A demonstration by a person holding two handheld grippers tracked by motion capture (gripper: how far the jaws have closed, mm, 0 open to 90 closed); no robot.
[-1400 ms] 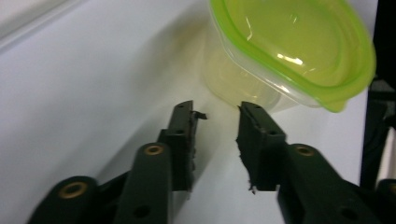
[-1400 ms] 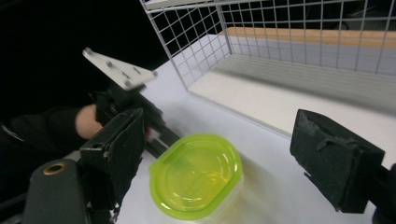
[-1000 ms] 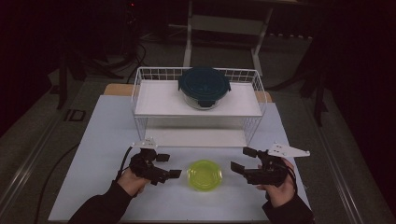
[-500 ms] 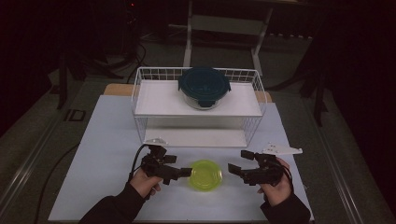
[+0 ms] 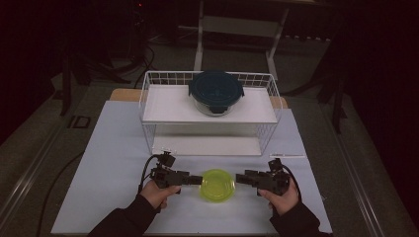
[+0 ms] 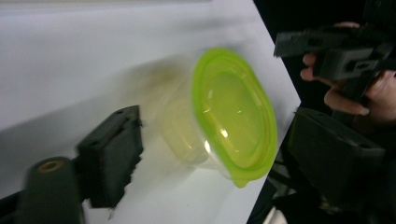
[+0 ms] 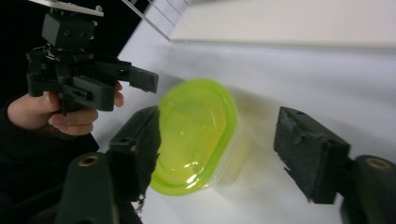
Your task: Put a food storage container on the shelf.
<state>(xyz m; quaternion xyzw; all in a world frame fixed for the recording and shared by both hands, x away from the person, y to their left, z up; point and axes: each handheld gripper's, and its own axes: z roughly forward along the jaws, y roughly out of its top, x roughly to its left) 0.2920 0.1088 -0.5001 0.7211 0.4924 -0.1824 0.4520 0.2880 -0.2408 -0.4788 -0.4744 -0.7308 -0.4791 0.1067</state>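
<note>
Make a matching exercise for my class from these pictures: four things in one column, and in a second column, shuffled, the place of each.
Things
1. green-lidded tub
2. dark-lidded bowl
3. left gripper
4. right gripper

Places
A. on top of the white wire rack
B. on the table, between the two grippers
C. by the tub's right side in the high view
D. by the tub's left side in the high view

Pairs: 1-B, 2-A, 3-D, 4-C
</note>
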